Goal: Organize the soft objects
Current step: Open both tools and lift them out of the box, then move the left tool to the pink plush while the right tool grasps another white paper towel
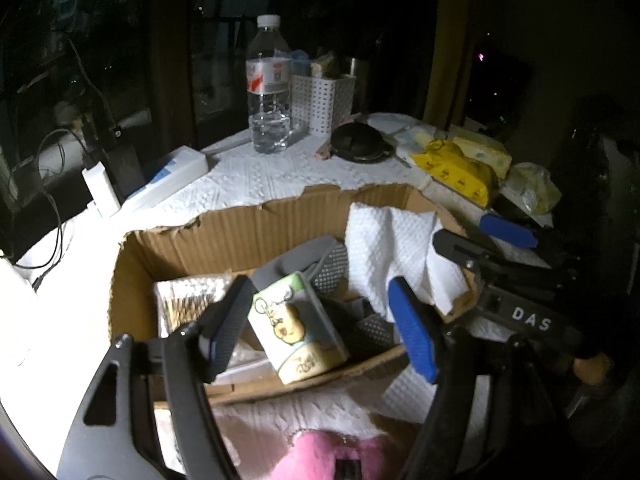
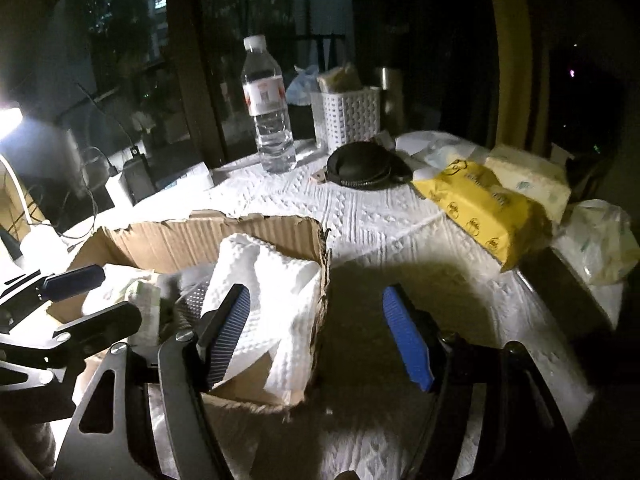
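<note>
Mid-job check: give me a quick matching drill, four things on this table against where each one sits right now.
Things:
1. paper towels
2. water bottle
3. yellow tissue pack
4. black zip pouch

Places:
A. lying on the tablecloth, right of the box
B. standing at the far edge, beside the white basket
C. inside the cardboard box
D. on the cloth between the bottle and the yellow pack

Pairs: 1-C, 2-B, 3-A, 4-D

Paper towel (image 2: 276, 292) crowding box (image 2: 192, 236) opening
</note>
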Demonstrator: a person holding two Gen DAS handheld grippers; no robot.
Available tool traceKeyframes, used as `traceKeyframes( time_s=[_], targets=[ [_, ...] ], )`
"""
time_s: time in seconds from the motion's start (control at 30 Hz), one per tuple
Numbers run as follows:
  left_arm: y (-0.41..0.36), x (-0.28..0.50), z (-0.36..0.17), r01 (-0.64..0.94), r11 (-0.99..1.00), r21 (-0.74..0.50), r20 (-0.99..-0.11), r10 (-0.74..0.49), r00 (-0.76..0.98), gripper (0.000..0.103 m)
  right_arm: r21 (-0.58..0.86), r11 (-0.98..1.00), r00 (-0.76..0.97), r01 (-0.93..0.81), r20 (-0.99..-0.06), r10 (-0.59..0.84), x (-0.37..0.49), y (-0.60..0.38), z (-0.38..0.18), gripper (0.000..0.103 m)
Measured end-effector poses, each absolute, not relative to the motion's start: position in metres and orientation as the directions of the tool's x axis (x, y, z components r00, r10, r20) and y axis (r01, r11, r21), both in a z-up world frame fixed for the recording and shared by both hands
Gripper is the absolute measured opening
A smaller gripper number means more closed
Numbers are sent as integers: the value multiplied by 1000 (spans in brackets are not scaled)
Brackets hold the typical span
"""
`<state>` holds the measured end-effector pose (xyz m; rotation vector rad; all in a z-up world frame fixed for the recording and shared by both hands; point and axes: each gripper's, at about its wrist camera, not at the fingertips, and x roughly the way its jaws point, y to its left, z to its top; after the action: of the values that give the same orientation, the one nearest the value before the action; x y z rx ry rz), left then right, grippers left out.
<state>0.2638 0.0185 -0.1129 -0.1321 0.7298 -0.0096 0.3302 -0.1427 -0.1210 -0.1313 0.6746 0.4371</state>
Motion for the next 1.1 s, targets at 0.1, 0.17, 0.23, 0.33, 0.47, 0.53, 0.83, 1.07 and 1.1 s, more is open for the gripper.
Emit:
traceKeyframes(
  time_s=[0.1, 0.17, 0.23, 0.33, 0.47, 0.53, 0.83, 1.07, 1.1],
  targets=[
    [19, 255, -107, -31, 991, -132, -650, -63, 757, 71, 28, 903, 702, -429, -618, 353, 318, -146, -114, 73],
    [21, 247, -102, -27, 991, -134, -640, -66, 766, 71, 29, 906, 712, -422, -608, 351, 310, -148, -109, 73],
    [24, 239, -98, -24, 990, -139, -630, -69, 773, 72, 36, 909, 719, -416, -599, 352, 302, -150, -104, 73],
    [28, 229, -93, -26, 990, -139, -623, -67, 779, 72, 42, 910, 725, -412, -590, 355, 291, -150, -99, 73],
    [33, 215, -90, -28, 990, -141, -618, -66, 784, 72, 38, 910, 729, -412, -586, 354, 277, -149, -94, 73],
    [35, 208, -89, -29, 989, -145, -615, -66, 786, 72, 42, 911, 728, -411, -586, 356, 272, -150, -93, 73],
    [33, 182, -89, -14, 988, -154, -613, -85, 785, 73, 50, 915, 734, -400, -581, 352, 248, -160, -90, 73],
    [17, 165, -87, 17, 991, -130, -603, -93, 792, 73, 47, 915, 738, -400, -576, 352, 230, -170, -89, 73],
    [15, 162, -88, 20, 992, -128, -603, -94, 792, 73, 48, 916, 739, -398, -575, 351, 228, -171, -89, 73]
  ],
)
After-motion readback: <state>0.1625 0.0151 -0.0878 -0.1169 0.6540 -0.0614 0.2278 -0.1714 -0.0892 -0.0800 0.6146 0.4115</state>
